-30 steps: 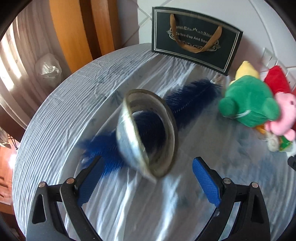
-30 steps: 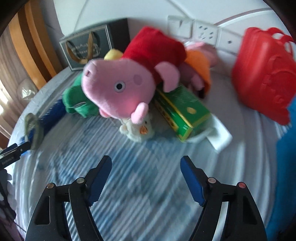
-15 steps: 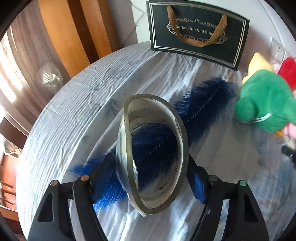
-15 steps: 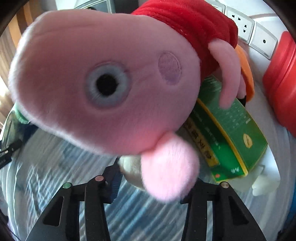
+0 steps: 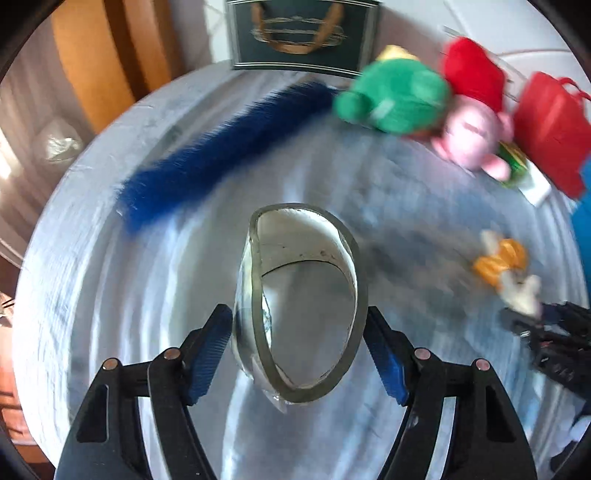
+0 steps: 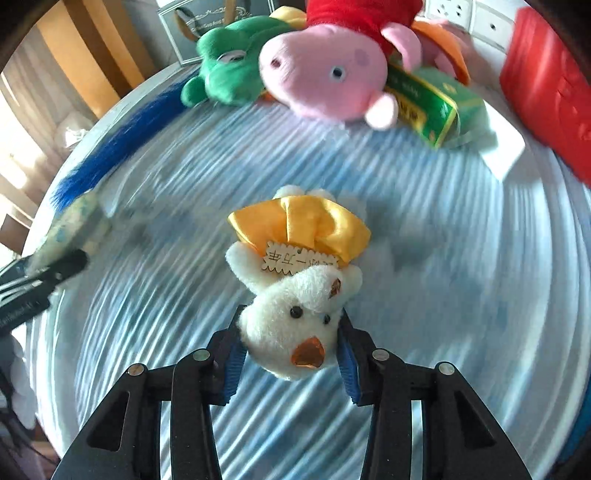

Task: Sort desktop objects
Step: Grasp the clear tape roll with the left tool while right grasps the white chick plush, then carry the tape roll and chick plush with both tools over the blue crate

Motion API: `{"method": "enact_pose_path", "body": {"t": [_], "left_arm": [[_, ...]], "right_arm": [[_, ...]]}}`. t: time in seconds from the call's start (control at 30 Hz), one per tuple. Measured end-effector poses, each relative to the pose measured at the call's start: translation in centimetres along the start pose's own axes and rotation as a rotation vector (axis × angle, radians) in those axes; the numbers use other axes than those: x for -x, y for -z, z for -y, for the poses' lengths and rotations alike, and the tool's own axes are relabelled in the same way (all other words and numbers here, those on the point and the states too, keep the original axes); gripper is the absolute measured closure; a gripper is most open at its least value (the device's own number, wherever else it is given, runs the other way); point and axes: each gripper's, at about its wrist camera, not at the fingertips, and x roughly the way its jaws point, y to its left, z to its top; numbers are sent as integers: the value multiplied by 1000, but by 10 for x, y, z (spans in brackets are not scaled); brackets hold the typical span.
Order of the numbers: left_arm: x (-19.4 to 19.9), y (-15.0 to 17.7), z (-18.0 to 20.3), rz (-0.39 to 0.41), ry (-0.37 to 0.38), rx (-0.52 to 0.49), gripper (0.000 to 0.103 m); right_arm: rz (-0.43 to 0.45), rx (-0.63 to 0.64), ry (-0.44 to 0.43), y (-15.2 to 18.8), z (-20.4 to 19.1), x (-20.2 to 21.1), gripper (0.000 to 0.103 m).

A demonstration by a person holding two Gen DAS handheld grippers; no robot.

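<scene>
A roll of clear tape (image 5: 291, 243) stands on edge between the blue pads of my left gripper (image 5: 299, 328), whose jaws are still closing as the pads press both its sides. It hangs over the striped cloth, clear of the blue duster (image 5: 221, 147). My right gripper (image 6: 290, 347) is shut on the head of a small white plush duck (image 6: 291, 295) with a yellow bow and a paper tag. The duck's body points away from me. In the left wrist view the duck (image 5: 509, 266) and right gripper (image 5: 546, 332) show at the far right.
At the back lie a green plush (image 6: 229, 74), a pink pig plush (image 6: 328, 74) in red and a green box (image 6: 432, 99). A red bag (image 6: 550, 88) stands at the right and a dark paper bag (image 5: 303, 33) against the wall. The round table's edge (image 5: 44, 229) curves on the left.
The left jaws came in onto the tape roll and carried it off the blue duster. The right jaws came in onto the little duck below the pig and drew it back over open cloth.
</scene>
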Motion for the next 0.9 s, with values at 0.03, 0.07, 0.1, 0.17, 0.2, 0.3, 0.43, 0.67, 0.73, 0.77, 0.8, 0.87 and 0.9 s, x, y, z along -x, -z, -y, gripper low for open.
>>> {"method": "enact_pose_path", "body": {"t": [0.03, 0.07, 0.1, 0.17, 0.2, 0.3, 0.43, 0.67, 0.73, 0.77, 0.8, 0.87, 0.9], "left_arm": [[3, 5, 6, 1, 14, -12, 31], [7, 11, 12, 1, 22, -26, 32], [11, 14, 16, 2, 29, -36, 32], [20, 20, 22, 14, 35, -54, 33], [26, 23, 21, 22, 39, -61, 33], [43, 28, 25, 45, 45, -74, 33], [51, 42, 26, 37, 53, -85, 34], [40, 66, 18, -39, 78, -82, 34], [38, 67, 20, -40, 78, -89, 33], [36, 67, 21, -39, 70, -94, 33], [33, 66, 22, -44, 70, -96, 33], [26, 63, 24, -52, 66, -103, 33], [23, 63, 25, -55, 59, -109, 33]], "right_arm": [[-6, 0, 0, 8, -2, 3, 60], [-9, 1, 4, 15, -4, 6, 60], [-10, 2, 8, 22, -6, 10, 60], [1, 3, 15, 33, -11, 21, 60], [8, 1, 17, 31, -11, 25, 60], [35, -3, 22, 35, -21, 41, 60], [53, -7, 32, 47, -24, 59, 60], [-21, -14, 21, 64, -36, 36, 58], [-33, -31, 18, 67, -35, 31, 51], [-38, -38, 12, 68, -35, 28, 49], [-44, -41, 8, 68, -35, 26, 49], [-43, -37, 27, 67, -36, 24, 49], [-39, -31, 37, 66, -37, 24, 48]]}}
